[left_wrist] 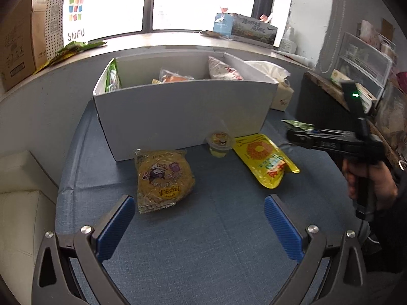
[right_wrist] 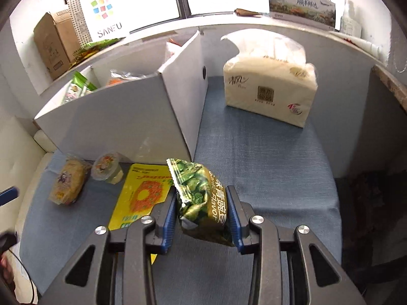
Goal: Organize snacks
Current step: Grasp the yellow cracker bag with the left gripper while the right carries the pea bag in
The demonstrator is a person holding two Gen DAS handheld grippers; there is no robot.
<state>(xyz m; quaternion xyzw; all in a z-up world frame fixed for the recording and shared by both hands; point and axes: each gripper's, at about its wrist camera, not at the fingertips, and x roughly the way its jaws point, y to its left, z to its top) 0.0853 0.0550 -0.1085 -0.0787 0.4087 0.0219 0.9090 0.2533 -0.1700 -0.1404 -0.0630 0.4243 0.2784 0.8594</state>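
Observation:
My right gripper [right_wrist: 201, 198] is shut on a green pea snack packet [right_wrist: 201, 198] and holds it above the blue cloth, right of the white box's [right_wrist: 114, 124] front corner. In the left wrist view the right gripper [left_wrist: 290, 133] is at the right with the packet's green tip [left_wrist: 299, 125] showing. My left gripper [left_wrist: 199, 203] is open and empty above the cloth. Ahead of it lie a round yellow noodle packet [left_wrist: 162, 178], a small jelly cup [left_wrist: 220, 143] and a flat yellow pouch [left_wrist: 264, 161], all in front of the white box [left_wrist: 183, 117], which holds several snacks.
A tissue pack [right_wrist: 269, 89] stands on the blue cloth [right_wrist: 267, 167] right of the box. A window ledge behind carries a SANFU bag [left_wrist: 73, 12], cardboard cartons [left_wrist: 17, 43] and a printed box [left_wrist: 254, 29]. Shelving [left_wrist: 363, 61] stands at the right.

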